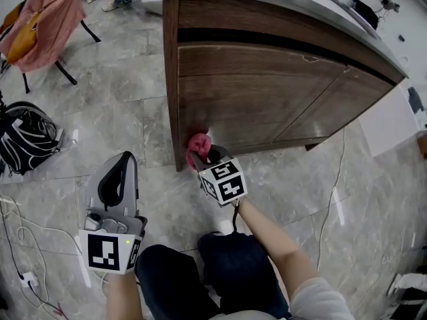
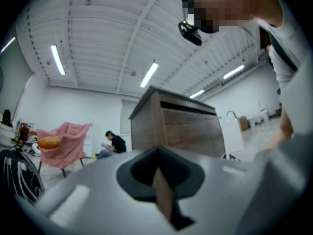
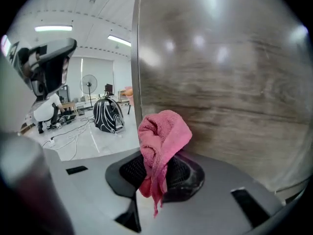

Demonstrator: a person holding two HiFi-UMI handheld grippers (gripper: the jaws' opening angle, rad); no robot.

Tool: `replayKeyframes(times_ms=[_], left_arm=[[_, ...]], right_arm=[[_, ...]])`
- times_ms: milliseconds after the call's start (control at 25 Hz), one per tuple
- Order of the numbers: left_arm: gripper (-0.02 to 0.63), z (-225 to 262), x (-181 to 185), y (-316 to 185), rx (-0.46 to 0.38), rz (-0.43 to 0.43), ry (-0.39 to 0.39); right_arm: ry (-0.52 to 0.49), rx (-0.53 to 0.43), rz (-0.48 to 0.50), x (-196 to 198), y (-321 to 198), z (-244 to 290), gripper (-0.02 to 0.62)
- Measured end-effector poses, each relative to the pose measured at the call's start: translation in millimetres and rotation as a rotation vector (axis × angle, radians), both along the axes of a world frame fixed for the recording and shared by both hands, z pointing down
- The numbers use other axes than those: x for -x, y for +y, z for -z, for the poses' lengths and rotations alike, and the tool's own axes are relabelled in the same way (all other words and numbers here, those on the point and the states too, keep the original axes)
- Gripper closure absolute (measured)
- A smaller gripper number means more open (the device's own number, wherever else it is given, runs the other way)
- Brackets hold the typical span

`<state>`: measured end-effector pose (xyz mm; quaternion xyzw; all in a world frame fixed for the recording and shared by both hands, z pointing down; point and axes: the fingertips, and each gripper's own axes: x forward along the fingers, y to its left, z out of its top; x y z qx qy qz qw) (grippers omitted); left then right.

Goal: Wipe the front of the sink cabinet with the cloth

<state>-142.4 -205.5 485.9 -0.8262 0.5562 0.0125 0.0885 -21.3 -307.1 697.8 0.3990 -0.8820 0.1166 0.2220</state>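
The dark wooden sink cabinet front [image 1: 267, 99] fills the upper middle of the head view. My right gripper [image 1: 202, 155] is shut on a bunched pink cloth [image 1: 197, 143], which sits against the cabinet's lower left corner, just above the floor. In the right gripper view the cloth [image 3: 164, 131] hangs over the jaws of that gripper [image 3: 159, 173], close to the wood panel [image 3: 234, 82]. My left gripper [image 1: 123, 160] is held low at the left, away from the cabinet, shut and holding nothing. Its own view shows the left gripper [image 2: 159, 173] with the cabinet [image 2: 188, 131] beyond.
A black backpack [image 1: 23, 139] lies on the floor at the left, with cables [image 1: 20, 239] nearby. A chair draped in pink fabric [image 1: 47, 19] stands at the far left. A white cord [image 1: 333, 179] runs under the cabinet. A white panel [image 1: 393, 122] stands at the right.
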Motion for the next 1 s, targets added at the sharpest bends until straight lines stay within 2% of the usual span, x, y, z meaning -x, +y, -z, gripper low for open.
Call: replayKeyframes(times_ms=[280,480,760,1000], left_arm=[[0.600,14,-18,-25,0.053,-0.028,0.045],[0.600,48,-26,-33,0.098,-0.047,0.052],[0.600,116,-43,-31,0.144,-0.093,0.046],[0.600,198,-50,-18,0.181,-0.097,0.072]], right_arm=[[0.012,-0.087,0.015,-8,4,43,0.525],[0.036,-0.149,-0.036,-27,11,87,0.525],[0.009,-0.151,-0.065,-54,32,163,0.525],[-0.034,-0.141,-0.125,-75,55,263,0.525]])
